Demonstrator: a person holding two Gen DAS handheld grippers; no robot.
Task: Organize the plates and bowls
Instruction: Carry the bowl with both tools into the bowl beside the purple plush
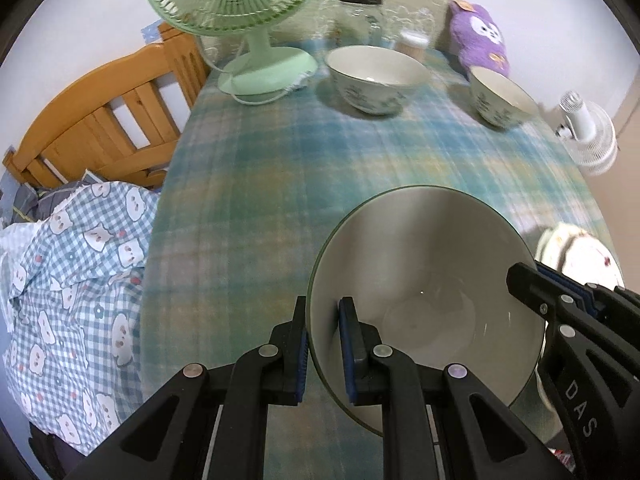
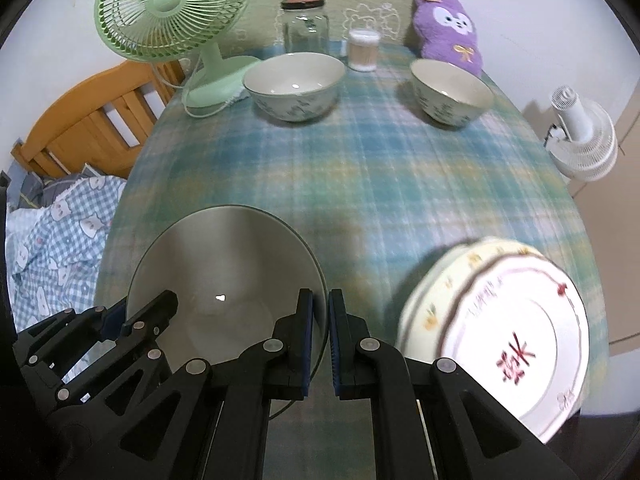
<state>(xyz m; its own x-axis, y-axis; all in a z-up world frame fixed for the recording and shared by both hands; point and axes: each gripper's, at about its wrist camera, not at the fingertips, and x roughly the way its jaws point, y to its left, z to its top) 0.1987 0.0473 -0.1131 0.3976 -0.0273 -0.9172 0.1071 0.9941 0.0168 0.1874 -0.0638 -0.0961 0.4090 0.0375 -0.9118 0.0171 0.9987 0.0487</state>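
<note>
Bowl (image 1: 428, 300), plain grey-white and held between your two grippers at the near edge of the plaid table (image 1: 280, 168): your left gripper (image 1: 323, 344) is pinched down on its left rim, one pad outside the wall and one inside, while your right gripper (image 2: 320, 344) is narrowed to a slit around the right rim, with the wall seemingly between the pads, though contact there is hard to confirm

Both tools sit on the same bowl, on opposite sides of it, so neither arm is nearer. What matters for the next move, judging by the task, is that the two patterned bowls lie straight ahead at the far side: the larger patterned bowl (image 2: 294, 84) far left of centre, the smaller patterned bowl (image 2: 452, 92) far right, well apart from each other. The larger one looks the likelier nest for yours

Counted: three bowls in all, and two plates (image 2: 500, 328) stacked near right, just beside your right gripper, the white one on a cream floral one
</note>
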